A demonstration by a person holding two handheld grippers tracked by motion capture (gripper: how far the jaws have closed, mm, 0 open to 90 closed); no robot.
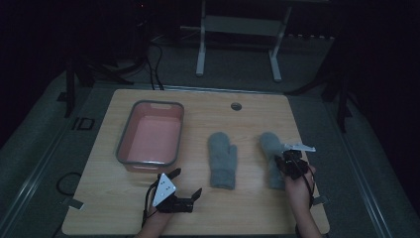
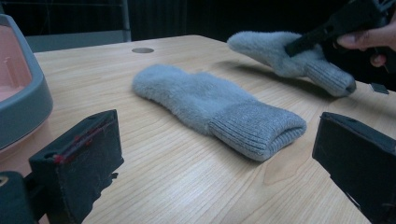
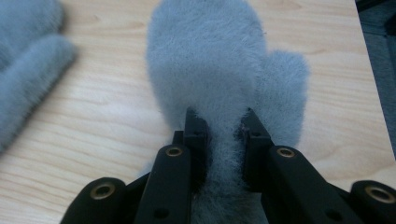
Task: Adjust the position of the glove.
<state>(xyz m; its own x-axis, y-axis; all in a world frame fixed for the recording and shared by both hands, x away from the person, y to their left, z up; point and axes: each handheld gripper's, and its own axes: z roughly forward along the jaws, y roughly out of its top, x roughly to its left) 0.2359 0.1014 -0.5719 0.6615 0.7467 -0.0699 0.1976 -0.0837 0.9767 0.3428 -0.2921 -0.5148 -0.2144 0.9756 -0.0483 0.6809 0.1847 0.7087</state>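
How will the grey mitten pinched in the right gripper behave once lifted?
The mitten is fuzzy knit, bunched between the right gripper pads, so it probably droops limply. It looks light and unlikely to slip.

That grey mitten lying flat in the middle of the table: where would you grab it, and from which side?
Probably the ribbed cuff of the middle mitten, approached from the person's side. It lies flat with its open cuff end toward the open left gripper, and the cuff looks firmer than the fluffy palm. The right gripper already pinches the other mitten.
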